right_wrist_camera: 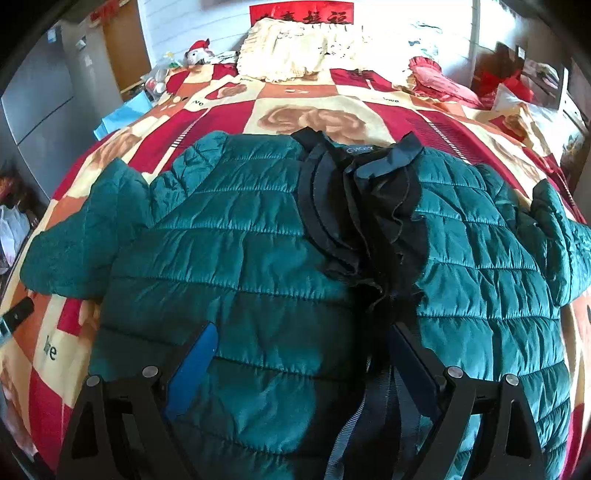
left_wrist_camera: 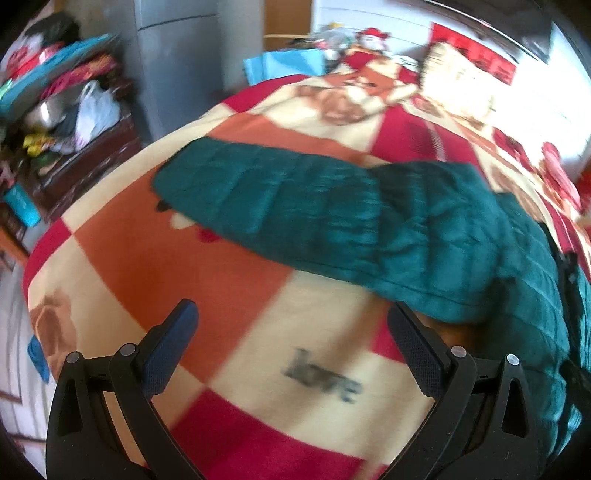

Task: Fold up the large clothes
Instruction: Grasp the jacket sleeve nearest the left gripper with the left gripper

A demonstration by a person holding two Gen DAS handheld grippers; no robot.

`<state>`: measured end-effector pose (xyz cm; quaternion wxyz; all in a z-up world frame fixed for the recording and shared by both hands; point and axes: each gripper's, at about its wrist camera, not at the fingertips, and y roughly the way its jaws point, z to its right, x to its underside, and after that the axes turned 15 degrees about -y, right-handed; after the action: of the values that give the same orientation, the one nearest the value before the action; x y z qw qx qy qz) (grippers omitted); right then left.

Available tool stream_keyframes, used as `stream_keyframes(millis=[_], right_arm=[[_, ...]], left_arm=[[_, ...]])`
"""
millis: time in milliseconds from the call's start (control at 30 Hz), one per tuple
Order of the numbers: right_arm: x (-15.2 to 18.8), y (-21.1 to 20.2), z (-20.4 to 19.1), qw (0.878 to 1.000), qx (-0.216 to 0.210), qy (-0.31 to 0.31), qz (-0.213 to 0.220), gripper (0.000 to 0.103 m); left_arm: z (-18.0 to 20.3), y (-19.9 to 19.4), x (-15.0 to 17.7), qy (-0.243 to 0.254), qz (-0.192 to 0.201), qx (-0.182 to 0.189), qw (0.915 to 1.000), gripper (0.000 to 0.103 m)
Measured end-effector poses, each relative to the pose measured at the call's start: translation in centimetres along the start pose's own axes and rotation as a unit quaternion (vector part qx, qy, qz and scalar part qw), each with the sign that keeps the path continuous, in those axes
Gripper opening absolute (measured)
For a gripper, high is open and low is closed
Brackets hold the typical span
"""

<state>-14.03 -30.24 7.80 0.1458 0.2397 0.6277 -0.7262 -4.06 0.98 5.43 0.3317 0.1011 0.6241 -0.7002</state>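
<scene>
1. The left gripper [left_wrist_camera: 293,332] hangs with jaws spread wide and empty over the bed's checked blanket [left_wrist_camera: 147,258] near its left edge, just short of the jacket's outstretched sleeve [left_wrist_camera: 266,195].
2. The teal quilted jacket [right_wrist_camera: 240,258] lies flat across the bed's middle, front open, dark lining [right_wrist_camera: 369,206] showing.
3. The right gripper [right_wrist_camera: 303,343] hovers released above the jacket's lower front, seemingly not touching.

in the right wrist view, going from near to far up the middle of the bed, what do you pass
right gripper, open → teal quilted puffer jacket → its black collar → checked red, orange and cream blanket → cream frilled pillow → red banner on the white wall
</scene>
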Motion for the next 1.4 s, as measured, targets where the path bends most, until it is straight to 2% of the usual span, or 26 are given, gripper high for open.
stream_keyframes(millis=[200,300,467,567,733,767,867,933,967,1000,1067,1100,1167,1400], right_arm=[[-0.2,0.2,-0.3,1.000,-0.004,-0.004,0.002,0.092],[-0.3,0.3,-0.4,1.000,-0.006,-0.006,0.000,0.092],[-0.1,0.1,-0.7,1.000,-0.009,-0.011,-0.001,0.092],[-0.1,0.0,-0.8,1.000,-0.011,-0.013,-0.001,0.092],[0.1,0.0,-0.8,1.000,-0.013,-0.017,-0.006,0.092],[0.1,0.0,-0.9,1.000,-0.013,-0.018,-0.007,0.092],[0.1,0.1,-0.9,1.000,-0.015,-0.017,-0.009,0.092],[0.2,0.1,-0.9,1.000,-0.017,-0.017,-0.011,0.092],[0.3,0.1,-0.9,1.000,-0.018,-0.018,-0.012,0.092],[0.4,0.0,-0.9,1.000,-0.019,-0.018,-0.012,0.092],[0.5,-0.1,-1.0,1.000,-0.018,-0.020,-0.012,0.092],[0.6,-0.1,-1.0,1.000,-0.018,-0.021,-0.013,0.092],[0.7,-0.1,-0.9,1.000,-0.019,-0.020,-0.013,0.092],[1.0,-0.4,0.0,1.000,-0.014,-0.007,-0.011,0.092]], left_arm=[[-3.4,1.8,-2.6,-0.040,0.004,-0.027,0.9988,0.102],[-5.2,2.9,-4.2,-0.077,0.004,-0.031,0.9965,0.102],[-7.4,5.0,-6.8,-0.140,-0.005,-0.030,0.9898,0.102],[-8.6,6.7,-8.4,-0.176,-0.008,-0.043,0.9833,0.102],[-9.3,8.6,-9.9,-0.212,-0.010,-0.040,0.9765,0.100],[-9.3,8.8,-10.1,-0.215,-0.010,-0.037,0.9758,0.096],[-9.1,9.4,-10.4,-0.216,-0.009,-0.033,0.9758,0.092],[-8.6,9.6,-10.5,-0.207,-0.002,-0.024,0.9780,0.080],[-8.4,9.7,-10.7,-0.202,-0.002,-0.017,0.9793,0.068],[-8.0,9.7,-10.8,-0.192,0.000,-0.011,0.9814,0.051],[-7.5,9.7,-10.9,-0.179,-0.009,-0.008,0.9838,0.038],[-7.4,9.6,-11.0,-0.177,-0.009,-0.007,0.9842,0.024],[-7.3,8.6,-10.8,-0.176,-0.010,0.012,0.9843,0.018],[-5.0,1.8,-8.8,-0.122,0.028,0.075,0.9893,0.015]])
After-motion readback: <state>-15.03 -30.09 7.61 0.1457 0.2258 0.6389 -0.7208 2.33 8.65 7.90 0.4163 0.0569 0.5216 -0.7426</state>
